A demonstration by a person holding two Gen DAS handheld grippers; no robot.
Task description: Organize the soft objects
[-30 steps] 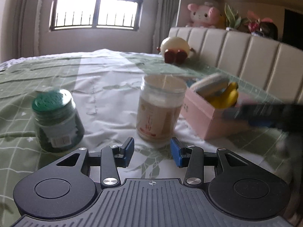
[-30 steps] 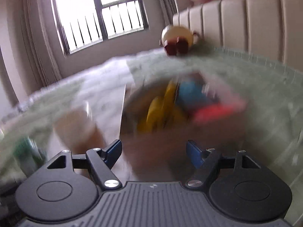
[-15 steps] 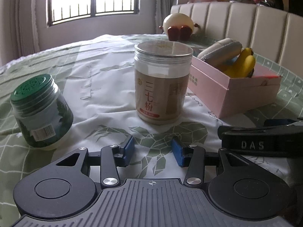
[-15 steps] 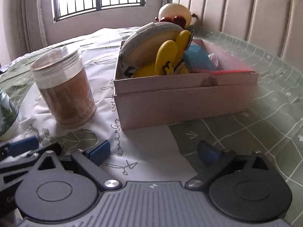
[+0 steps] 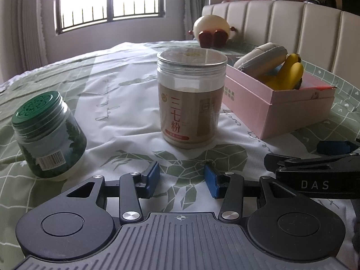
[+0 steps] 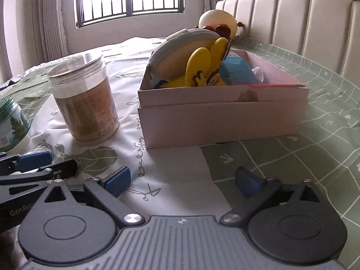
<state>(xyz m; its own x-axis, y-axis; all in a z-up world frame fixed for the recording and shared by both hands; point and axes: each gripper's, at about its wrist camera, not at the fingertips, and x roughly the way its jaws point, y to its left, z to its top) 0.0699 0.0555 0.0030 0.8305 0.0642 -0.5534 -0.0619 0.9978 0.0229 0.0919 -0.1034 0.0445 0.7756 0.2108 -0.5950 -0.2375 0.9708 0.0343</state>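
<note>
A pink cardboard box [image 6: 222, 121] stands on the cloth-covered table and holds a beige pouch [image 6: 180, 51], a yellow banana-shaped soft toy [image 6: 202, 67] and a blue soft item [image 6: 238, 72]. It also shows in the left wrist view [image 5: 270, 103], with the pouch [image 5: 261, 58] and the banana toy [image 5: 285, 74] in it. My right gripper [image 6: 182, 180] is open and empty, low over the table in front of the box. My left gripper [image 5: 182, 177] is open and empty, in front of a tan jar [image 5: 191, 96].
A green-lidded jar [image 5: 47, 135] stands at the left. A round cream plush [image 5: 211, 29] sits at the far side of the table by the padded bench back [image 5: 292, 27]. The right gripper's side [image 5: 315, 171] shows in the left wrist view.
Both grippers have drawn back and down toward the near table edge and settled. The right gripper's jaws have widened. The right view was blurred and close over the box a second ago.
</note>
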